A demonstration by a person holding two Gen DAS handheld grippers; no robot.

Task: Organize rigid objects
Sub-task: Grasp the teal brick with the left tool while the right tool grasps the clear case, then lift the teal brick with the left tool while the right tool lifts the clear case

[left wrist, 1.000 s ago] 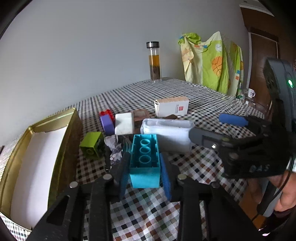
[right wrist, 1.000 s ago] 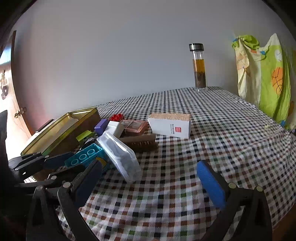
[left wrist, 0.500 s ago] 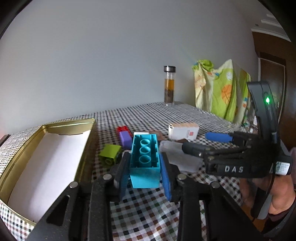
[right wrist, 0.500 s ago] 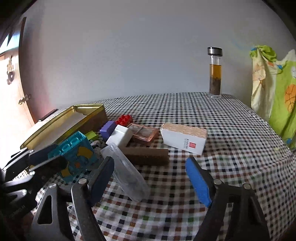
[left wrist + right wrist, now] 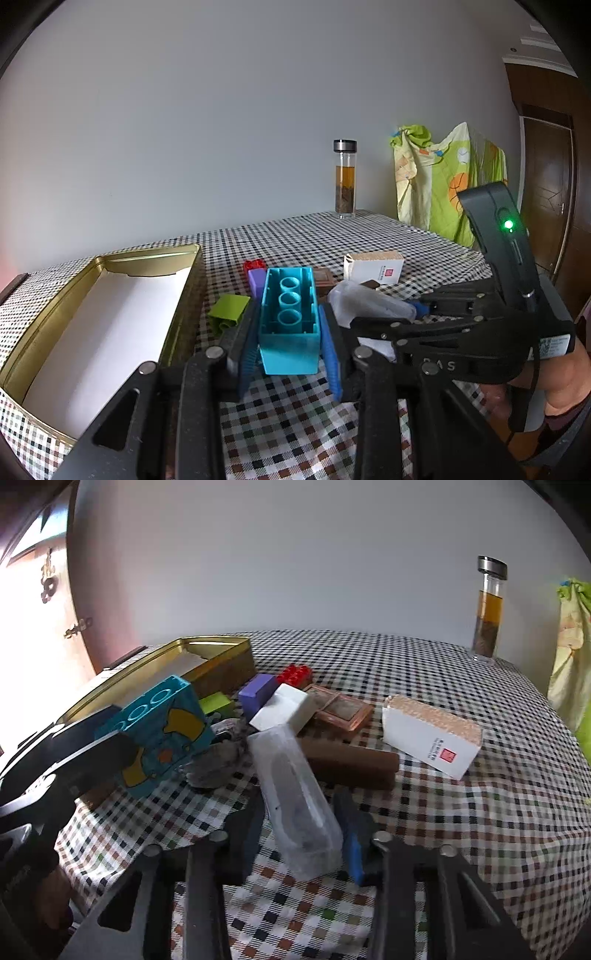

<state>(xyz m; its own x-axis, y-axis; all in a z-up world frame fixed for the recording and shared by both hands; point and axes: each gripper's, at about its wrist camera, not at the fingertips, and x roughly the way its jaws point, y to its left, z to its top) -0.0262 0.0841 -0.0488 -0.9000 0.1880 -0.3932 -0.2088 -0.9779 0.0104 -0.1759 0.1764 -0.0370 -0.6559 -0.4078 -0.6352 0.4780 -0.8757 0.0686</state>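
My left gripper (image 5: 288, 315) is shut on a teal toy brick (image 5: 290, 325), hollow underside up, held above the checked cloth just right of the open gold tin (image 5: 147, 254). In the right wrist view the same brick (image 5: 162, 731) hangs near the tin's (image 5: 221, 664) front corner. My right gripper (image 5: 303, 834) is closing its jaws on a clear plastic case (image 5: 295, 794) that lies on the cloth; both pads touch its sides. The left wrist view shows that case (image 5: 369, 299) between the right gripper's fingers.
Behind the case lie a brown bar (image 5: 351, 760), a copper palette (image 5: 340, 709), a white block (image 5: 284, 709), purple (image 5: 258, 692), red (image 5: 295, 674) and green (image 5: 216, 703) bricks, and a cork-topped white box (image 5: 432, 734). A glass bottle (image 5: 487, 609) stands at the back.
The right gripper's jaws went from wide open to closed around the clear case as it moved in. The left gripper tilted upward, keeping the teal brick.
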